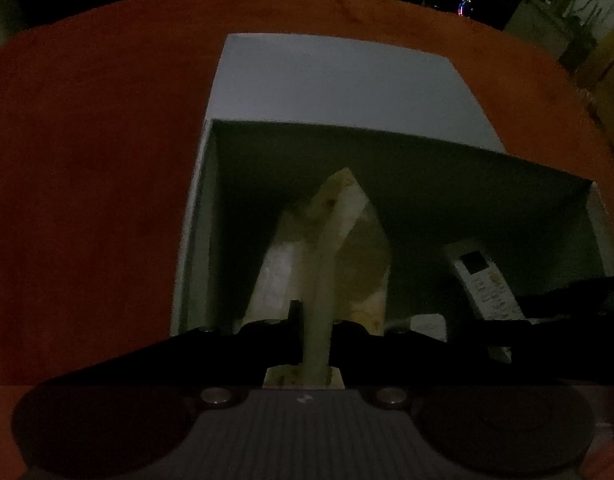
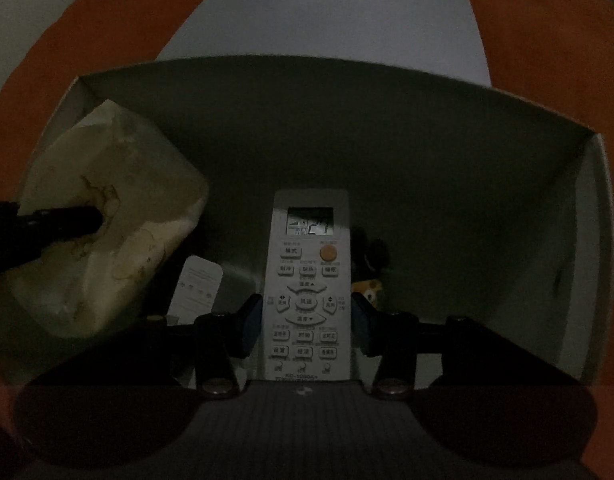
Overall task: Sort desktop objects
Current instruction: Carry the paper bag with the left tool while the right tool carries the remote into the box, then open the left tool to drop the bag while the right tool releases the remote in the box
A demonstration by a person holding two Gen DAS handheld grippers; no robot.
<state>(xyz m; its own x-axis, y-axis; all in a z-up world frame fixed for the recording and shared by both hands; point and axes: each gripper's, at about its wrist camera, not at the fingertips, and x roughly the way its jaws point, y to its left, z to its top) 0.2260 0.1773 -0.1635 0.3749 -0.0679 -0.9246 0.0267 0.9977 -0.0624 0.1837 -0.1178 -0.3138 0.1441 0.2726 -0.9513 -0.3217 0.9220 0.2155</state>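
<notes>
Both hands are over the white box on the orange table, each carrying something, and the room's really dim. The left gripper is clamped tight on a thin fold of a soft cream pack, looks like tissues in plastic wrap, dangling over the left side of the box. The right gripper has its pads pressed on the two long edges of a white remote, buttons up, pointing down into the middle of the box.

What I'd worry about: that pack is only pinched by a bit of wrapper, so it could slip out or swing and knock the remote on the way in. The two grippers are pretty close together too, so they might bump. The remote is slick plastic held by its sides, and if it gets let go from high up it'll land on the stuff at the bottom.

The right camera is the one showing what's already in there: a small white card or tag near the bottom left, and something dark with a yellow bit just right of the remote, can't tell what. The left camera hides all that behind the pack, but it shows the box flap folded flat on the far side better
</notes>
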